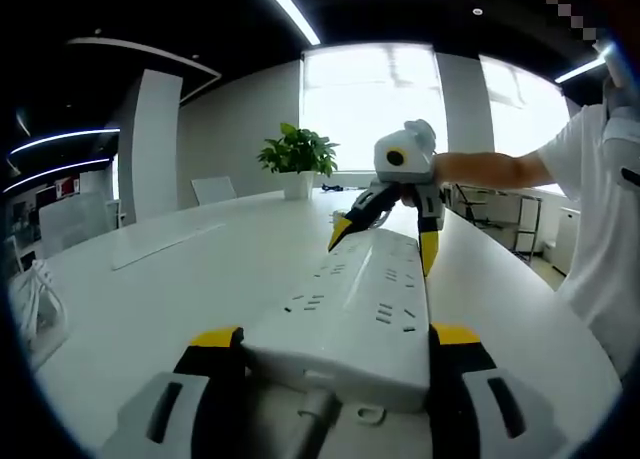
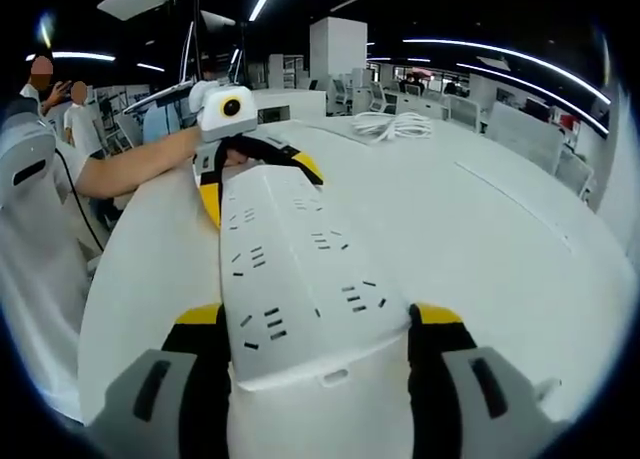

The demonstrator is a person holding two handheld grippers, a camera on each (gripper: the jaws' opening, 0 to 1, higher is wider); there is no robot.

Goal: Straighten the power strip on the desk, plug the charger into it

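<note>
While the white power strip (image 1: 350,309) lies flat on the white bench (image 1: 170,279), running up the middle of both views, each claw grips one end of it. At lower centre of the left gripper view, the left claw (image 1: 335,344) clamps the cord end between yellow-tipped jaws; the right claw (image 2: 318,324) pinches the opposite end likewise. A coiled white cable (image 2: 392,127) rests upper centre of the right gripper view, a potted plant (image 1: 297,159) upper centre of the left.

The power strip (image 1: 350,314) was white with dark socket slots. Both the left gripper (image 1: 330,354) and right gripper (image 2: 315,344) beside it had grey bodies and yellow-and-black jaw tips.
</note>
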